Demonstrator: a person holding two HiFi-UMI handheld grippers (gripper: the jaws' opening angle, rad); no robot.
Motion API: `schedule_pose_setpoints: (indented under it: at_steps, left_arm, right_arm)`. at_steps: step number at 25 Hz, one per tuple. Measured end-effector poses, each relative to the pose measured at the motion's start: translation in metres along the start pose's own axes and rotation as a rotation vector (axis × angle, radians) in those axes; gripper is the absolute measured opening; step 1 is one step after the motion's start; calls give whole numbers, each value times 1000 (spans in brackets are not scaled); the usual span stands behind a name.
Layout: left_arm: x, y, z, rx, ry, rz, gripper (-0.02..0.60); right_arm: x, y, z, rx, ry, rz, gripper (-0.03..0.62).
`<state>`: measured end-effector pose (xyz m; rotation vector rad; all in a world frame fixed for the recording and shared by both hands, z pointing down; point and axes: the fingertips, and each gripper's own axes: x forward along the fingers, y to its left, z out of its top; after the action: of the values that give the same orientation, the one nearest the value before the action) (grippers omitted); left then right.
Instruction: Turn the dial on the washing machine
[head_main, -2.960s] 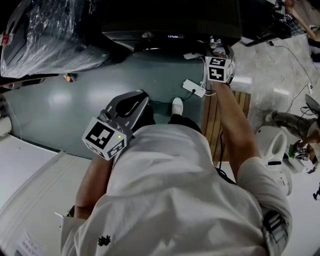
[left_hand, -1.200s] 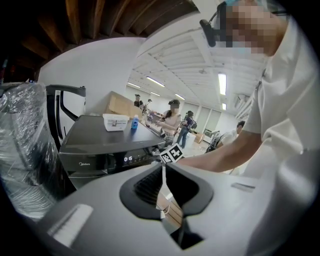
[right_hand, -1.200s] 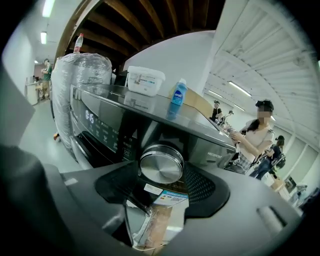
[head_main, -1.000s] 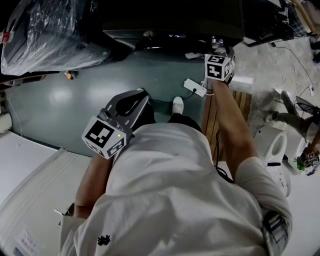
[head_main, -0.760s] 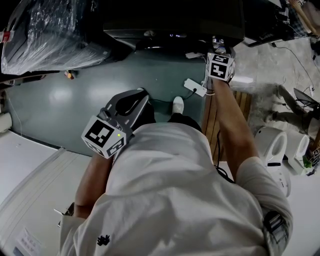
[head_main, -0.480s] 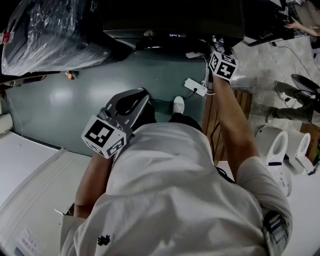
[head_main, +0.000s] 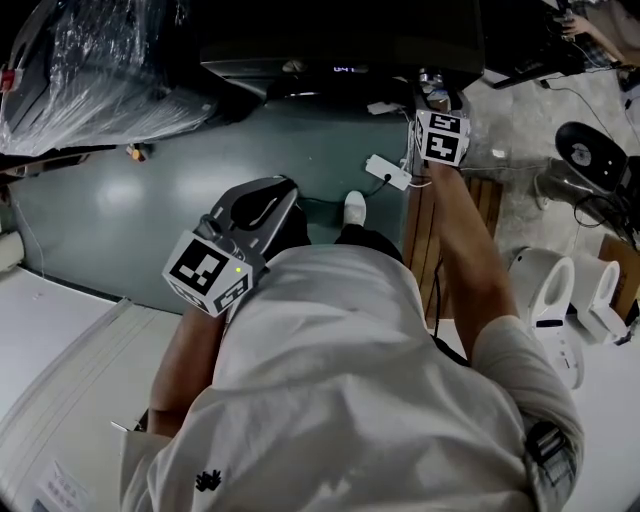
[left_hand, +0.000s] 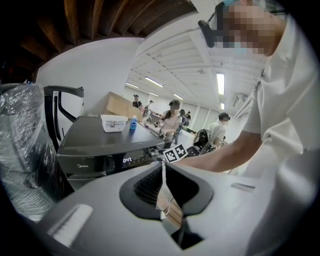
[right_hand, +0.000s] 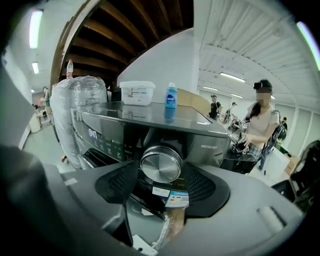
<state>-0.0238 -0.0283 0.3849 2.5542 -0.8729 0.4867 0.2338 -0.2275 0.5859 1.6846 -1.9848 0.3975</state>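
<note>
The washing machine (right_hand: 200, 135) stands at the far side of the scene, its dark front panel facing me. My right arm is stretched out to the panel's right end. My left arm is folded back close to my body, well apart from the machine, so the right side is the nearer one by a long way.

My right gripper (right_hand: 161, 170) points straight at the panel, and the dial (right_hand: 161, 163) sits dead ahead, between the tips of my jaws. The dial's axis runs out of the panel toward me, in line with the jaws, so any turn has to be a roll of my wrist about that line. The lit display (right_hand: 94, 133) lies to the left of the dial on the same panel.

The jaws stand wide, one pad (right_hand: 120, 182) on each side of the metal knob. As far as I can judge, the pad tips meet its rim left and right, so I take it that I am gripping the dial, not just framing it. The contact itself is hard to see.

My left gripper (left_hand: 162, 175) has its jaws pressed together with nothing between them, aimed loosely toward the machine from the near side.
</note>
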Motion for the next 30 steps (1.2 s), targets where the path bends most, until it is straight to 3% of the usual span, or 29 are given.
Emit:
schedule_pose_setpoints:
  at_steps: [5, 12, 22, 30]
  left_arm:
    - [-2, -1, -2, -2, -3, 1, 74]
    - [-4, 1, -6, -13, 3, 10, 74]
    - [-11, 6, -9, -26, -1, 36, 74]
    - [-7, 4, -3, -18, -5, 19, 74]
  right_arm:
    - [0, 5, -3, -119, 10, -26, 264]
    - [9, 7, -6, -118, 30, -45, 264]
    - [9, 1, -2, 4, 33, -79, 261]
    - [7, -5, -3, 309, -13, 16, 261]
